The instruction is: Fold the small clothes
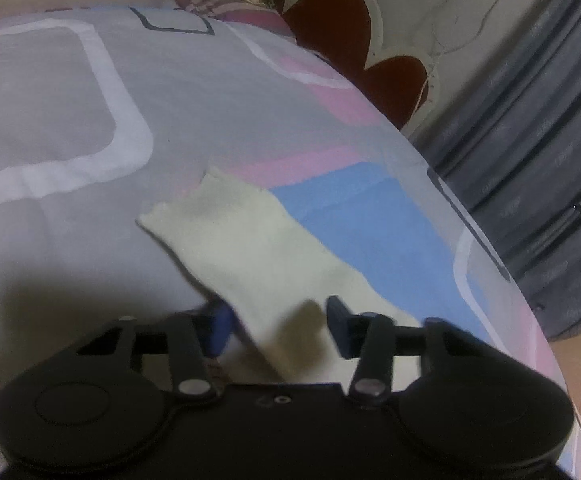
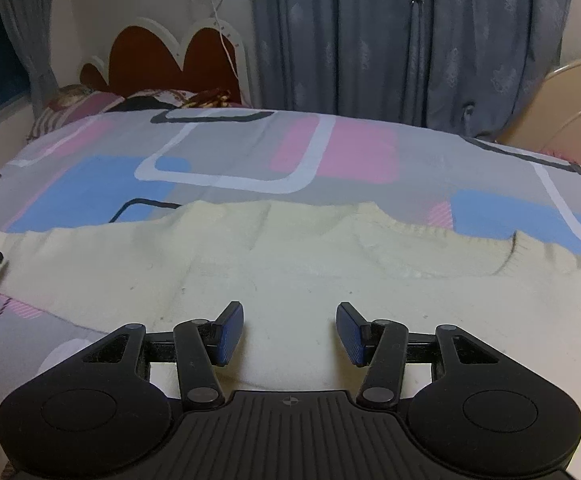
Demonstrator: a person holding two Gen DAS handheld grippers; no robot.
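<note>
The cream knit sweater (image 2: 290, 264) lies spread flat on the bed (image 2: 226, 152), unfolded (folding barely begun). Left gripper (image 1: 278, 324) and right gripper (image 2: 290, 332) hover open-fingered, holding nothing.

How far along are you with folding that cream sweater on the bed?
Barely started. The cream sweater lies spread flat on the patterned bedspread, with no fold visible. The left tool is open around the sleeve; the right tool hovers open over the body. All folding remains.

The left claw (image 1: 276, 326), jaws apart, straddles a cream sleeve (image 1: 246, 236) on the patterned bedspread (image 1: 70, 100).
</note>
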